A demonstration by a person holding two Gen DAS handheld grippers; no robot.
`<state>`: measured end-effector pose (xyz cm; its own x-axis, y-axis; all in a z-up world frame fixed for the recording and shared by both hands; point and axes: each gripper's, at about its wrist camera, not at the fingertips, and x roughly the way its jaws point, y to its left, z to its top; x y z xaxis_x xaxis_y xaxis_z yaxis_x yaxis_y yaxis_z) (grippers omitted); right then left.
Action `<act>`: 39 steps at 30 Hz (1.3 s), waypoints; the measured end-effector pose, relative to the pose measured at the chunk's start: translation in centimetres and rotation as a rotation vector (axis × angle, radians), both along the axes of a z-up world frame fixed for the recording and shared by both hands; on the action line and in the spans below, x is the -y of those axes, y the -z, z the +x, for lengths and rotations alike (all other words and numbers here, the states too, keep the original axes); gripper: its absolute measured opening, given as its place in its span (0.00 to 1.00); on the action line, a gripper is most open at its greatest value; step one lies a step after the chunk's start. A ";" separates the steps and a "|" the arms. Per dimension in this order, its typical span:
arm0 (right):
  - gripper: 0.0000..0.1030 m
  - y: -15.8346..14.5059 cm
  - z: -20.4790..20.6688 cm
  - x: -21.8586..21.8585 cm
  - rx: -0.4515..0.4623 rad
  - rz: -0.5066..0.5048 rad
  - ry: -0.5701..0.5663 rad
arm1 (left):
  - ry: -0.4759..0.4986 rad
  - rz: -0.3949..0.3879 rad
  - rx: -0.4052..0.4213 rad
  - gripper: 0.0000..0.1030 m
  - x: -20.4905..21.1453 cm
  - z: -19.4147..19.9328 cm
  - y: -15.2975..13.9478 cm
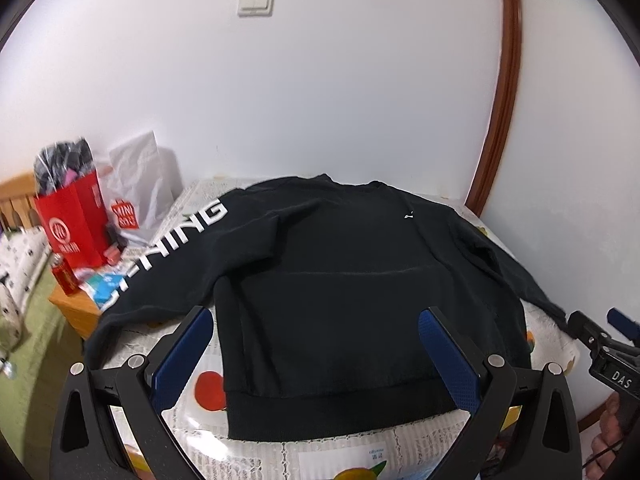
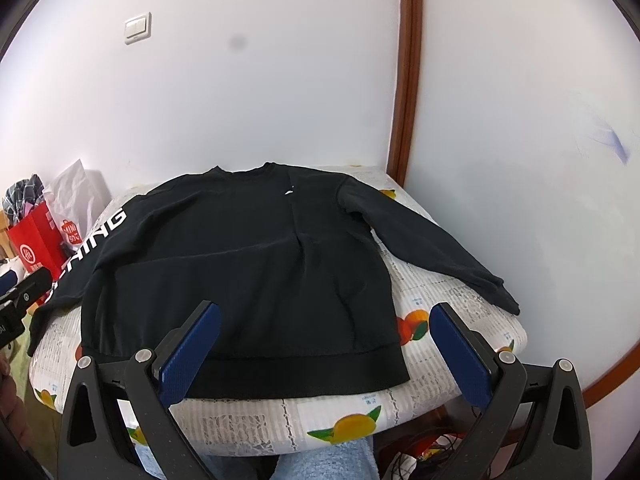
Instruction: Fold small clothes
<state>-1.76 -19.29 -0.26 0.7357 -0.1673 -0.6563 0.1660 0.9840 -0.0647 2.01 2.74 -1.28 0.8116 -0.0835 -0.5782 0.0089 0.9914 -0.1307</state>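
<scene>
Sweatshirt: a black long-sleeved sweatshirt [image 1: 352, 280] lies flat, front up, on the table [image 2: 460, 304], neck hole toward the wall-side edge and hem band along the near edge.
Sleeves: both are spread outward — the one with white lettering [image 1: 176, 236] runs over the table's left edge and hangs down; the plain one [image 2: 424, 240] slants toward the right edge, its cuff lying at that edge.
Table cover: a white cloth printed with oranges and grey stripes.
Left gripper [image 1: 316, 356]: fingers released and wide apart, blue pads above the hem, holding nothing; whether the tips touch the fabric I cannot tell.
Right gripper [image 2: 326, 354]: also spread open and empty — its left finger over the hem band, its right finger over bare cloth just beyond the sweatshirt's right side.
Beside the table: a red paper bag [image 1: 72, 224] and a white plastic bag [image 1: 140, 184] stand on a low wooden stand off the left edge.
Wall: white, with a light switch [image 1: 256, 3] and a brown wooden frame [image 2: 408, 72].
</scene>
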 end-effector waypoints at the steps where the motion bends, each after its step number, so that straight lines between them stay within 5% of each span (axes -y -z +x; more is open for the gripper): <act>1: 1.00 0.2 0.5 0.1 -0.007 -0.003 0.007 | -0.006 -0.016 -0.004 1.00 -0.6 0.4 0.4; 12: 1.00 6.8 5.9 1.6 -0.120 0.104 0.027 | -0.198 -0.222 -0.152 0.98 -10.7 5.2 9.6; 17: 0.99 10.5 7.7 0.9 -0.179 0.122 0.009 | -0.339 -0.349 -0.214 0.75 -15.8 6.3 14.5; 19: 0.99 11.6 8.4 0.5 -0.204 0.123 0.002 | -0.366 -0.377 -0.192 0.67 -17.2 6.6 15.4; 27: 0.94 13.0 10.4 -1.5 -0.195 0.050 -0.056 | -0.480 -0.460 -0.126 0.67 -20.7 8.5 16.0; 30: 0.93 13.3 11.2 -1.4 -0.212 0.064 -0.062 | -0.532 -0.438 -0.119 0.57 -21.2 9.2 15.8; 32: 0.93 13.5 11.7 -1.2 -0.219 0.072 -0.060 | -0.545 -0.366 -0.148 0.26 -21.1 10.5 15.7; 34: 0.93 13.6 12.0 -0.8 -0.218 0.076 -0.062 | -0.534 -0.293 -0.160 0.09 -20.8 11.6 15.1; 39: 0.93 13.8 12.5 0.1 -0.209 0.054 -0.076 | -0.512 -0.215 -0.085 0.07 -19.4 12.6 10.9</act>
<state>10.75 -19.44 -14.09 0.5922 -0.0768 -0.8021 0.0793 0.9962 -0.0369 14.61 22.09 -12.21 0.7307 0.1856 -0.6570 -0.4856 0.8177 -0.3092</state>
